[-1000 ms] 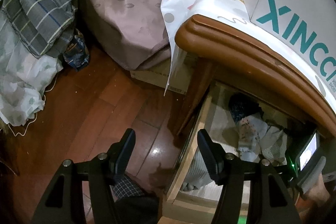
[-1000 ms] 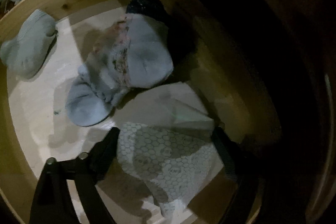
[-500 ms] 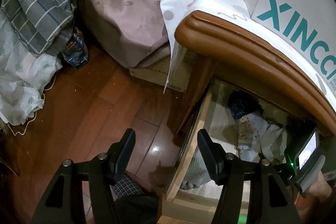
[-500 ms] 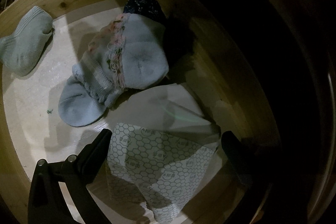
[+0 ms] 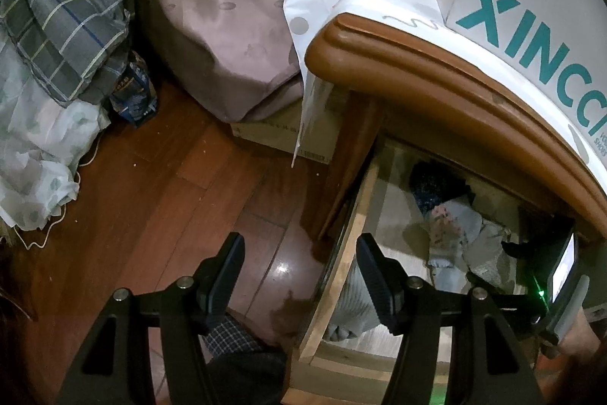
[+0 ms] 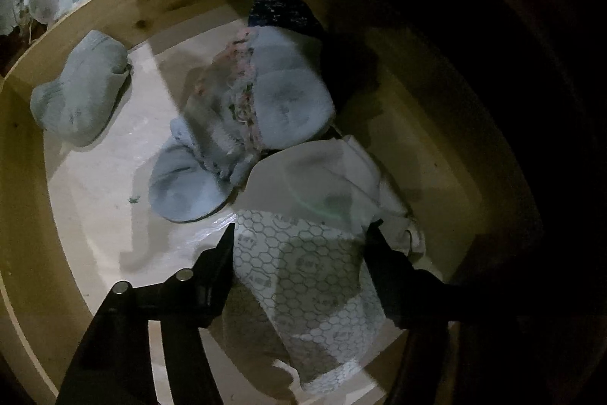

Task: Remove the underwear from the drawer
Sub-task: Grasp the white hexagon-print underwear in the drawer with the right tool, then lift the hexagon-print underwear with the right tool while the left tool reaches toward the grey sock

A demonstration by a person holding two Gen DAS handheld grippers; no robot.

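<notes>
The underwear (image 6: pixel 303 264), white with a grey honeycomb print, lies at the near right of the open wooden drawer (image 6: pixel 114 10). My right gripper (image 6: pixel 299 234) points down into the drawer. Its jaws are closing, and both fingers press the cloth, which is bunched between them. My left gripper (image 5: pixel 299 253) hangs open and empty above the floor and the drawer's left wall (image 5: pixel 341 276).
A grey sock (image 6: pixel 79 93), a heap of blue-grey socks (image 6: pixel 288 101) and a dark sock (image 6: pixel 280 12) share the drawer. The nightstand top (image 5: pixel 417 74) overhangs it, bearing a white box (image 5: pixel 531 6). A bed (image 5: pixel 235 25), plaid cloth (image 5: pixel 64 14) and wood floor (image 5: pixel 151 196) lie left.
The right gripper's fingers have come together onto the underwear, squeezing it narrower, and the view has tilted slightly. The left gripper has stayed still and open.
</notes>
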